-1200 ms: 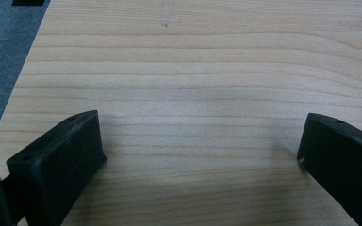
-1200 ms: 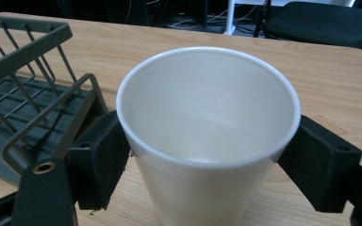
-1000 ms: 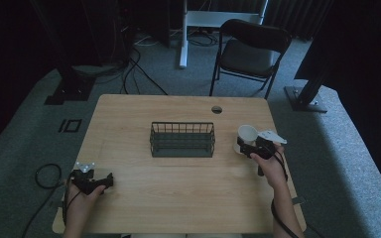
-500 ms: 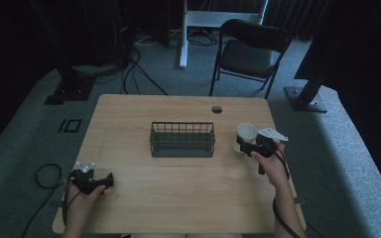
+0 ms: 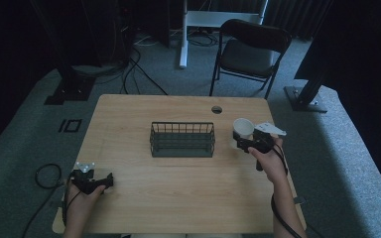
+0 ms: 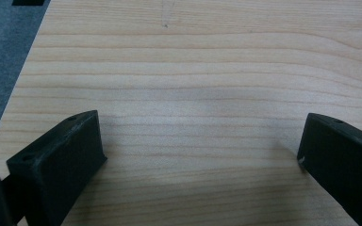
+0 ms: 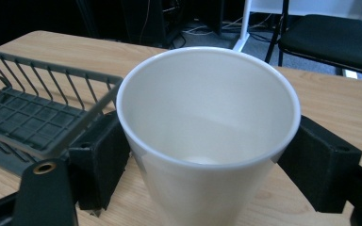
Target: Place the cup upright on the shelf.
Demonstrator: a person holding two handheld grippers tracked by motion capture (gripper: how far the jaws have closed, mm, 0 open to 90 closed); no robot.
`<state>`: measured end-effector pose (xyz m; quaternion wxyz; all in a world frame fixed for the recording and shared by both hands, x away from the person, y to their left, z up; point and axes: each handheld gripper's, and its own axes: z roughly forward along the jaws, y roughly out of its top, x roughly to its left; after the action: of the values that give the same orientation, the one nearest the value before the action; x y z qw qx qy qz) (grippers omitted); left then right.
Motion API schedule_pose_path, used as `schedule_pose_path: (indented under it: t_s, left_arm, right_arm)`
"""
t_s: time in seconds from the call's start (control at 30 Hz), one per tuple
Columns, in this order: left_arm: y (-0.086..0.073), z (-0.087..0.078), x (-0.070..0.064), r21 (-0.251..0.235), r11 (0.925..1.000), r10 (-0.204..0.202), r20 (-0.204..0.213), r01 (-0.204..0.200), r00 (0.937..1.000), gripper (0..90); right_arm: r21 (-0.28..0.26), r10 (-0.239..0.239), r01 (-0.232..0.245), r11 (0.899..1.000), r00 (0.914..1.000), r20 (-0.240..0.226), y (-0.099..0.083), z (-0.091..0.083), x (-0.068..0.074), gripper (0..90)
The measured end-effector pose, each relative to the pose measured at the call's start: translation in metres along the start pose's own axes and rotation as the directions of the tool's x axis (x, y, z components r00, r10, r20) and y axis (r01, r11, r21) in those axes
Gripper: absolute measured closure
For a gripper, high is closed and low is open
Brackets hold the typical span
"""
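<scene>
cup (image 7: 207,136) between right gripper (image 7: 207,174) jaws

High view looks down and forward over my table (image 5: 129,124). My left gripper view sits close, facing bare tabletop. My right gripper view, close too, faces the far edge, sharing the basket (image 7: 23,113) and chair (image 7: 330,37) with high view.

A black folding metal chair (image 5: 250,52) is standing on grey carpeted floor (image 5: 337,153) well beyond the right claw (image 5: 239,143), black cables (image 5: 141,74) lying alongside.
</scene>
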<state>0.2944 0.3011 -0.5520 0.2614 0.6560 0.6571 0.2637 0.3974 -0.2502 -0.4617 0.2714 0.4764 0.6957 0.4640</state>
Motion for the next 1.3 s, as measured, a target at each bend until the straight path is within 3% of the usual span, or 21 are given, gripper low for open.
schedule_pose_path:
  t_s: [0.37,0.83,1.3]
  left_arm:
    - [0.000,0.000,0.000,0.000,1.0000,0.000,0.000,0.000,1.0000,1.1]
    - [0.000,0.000,0.000,0.000,1.0000,0.000,0.000,0.000,1.0000,1.1]
    - [0.000,0.000,0.000,-0.001,1.0000,-0.001,0.000,0.001,1.0000,1.1]
  right_arm:
    - [-0.026,-0.032,0.031,0.999,0.9993,-0.021,0.028,-0.004,0.013,20.3]
    - [-0.076,-0.068,0.063,0.995,0.9956,-0.064,0.063,-0.001,0.042,20.3]
    - [-0.082,-0.106,0.095,0.992,0.9840,-0.143,0.072,0.016,0.080,20.3]
